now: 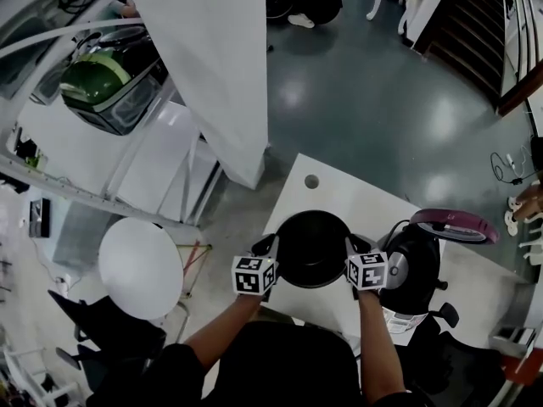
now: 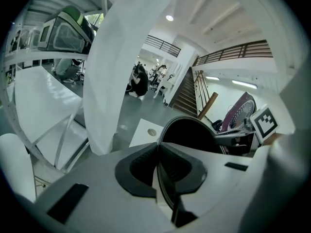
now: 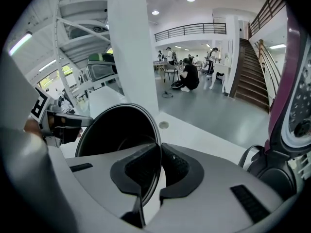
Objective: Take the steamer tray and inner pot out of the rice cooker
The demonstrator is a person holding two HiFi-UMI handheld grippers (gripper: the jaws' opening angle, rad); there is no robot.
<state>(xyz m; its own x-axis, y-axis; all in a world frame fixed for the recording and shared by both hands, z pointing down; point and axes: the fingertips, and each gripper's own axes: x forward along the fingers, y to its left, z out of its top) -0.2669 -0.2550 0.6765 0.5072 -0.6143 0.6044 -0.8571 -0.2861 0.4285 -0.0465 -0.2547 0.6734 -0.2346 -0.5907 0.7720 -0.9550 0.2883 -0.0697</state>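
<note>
Head view: we see the inner pot [image 1: 311, 248] outside the rice cooker [image 1: 416, 265], just to the left of it and over the white table [image 1: 339, 192]. The pot is round, black and dark inside, with a thin rim. The left gripper [image 1: 271, 247] is clamped on the left side of its rim and the right gripper [image 1: 350, 246] on the right side. We cannot tell if the bottom of the pot touches the table. The purple lid [image 1: 454, 225] of the cooker stands open.

Left gripper view: the jaws of the left gripper [image 2: 158, 168] are closed on the thin rim of the inner pot [image 2: 194, 135], and the black ribbed pads press on it from both sides. We see the dark inside wall of the pot and, past it, the right gripper [image 2: 243, 130] on the far rim.

Right gripper view: the right gripper [image 3: 160, 171] also pinches the rim, with one pad inside and one outside. The inner pot [image 3: 119, 130] looks smooth and matt black, with a lighter metal edge. The left gripper [image 3: 63, 125] holds the opposite rim.
</note>
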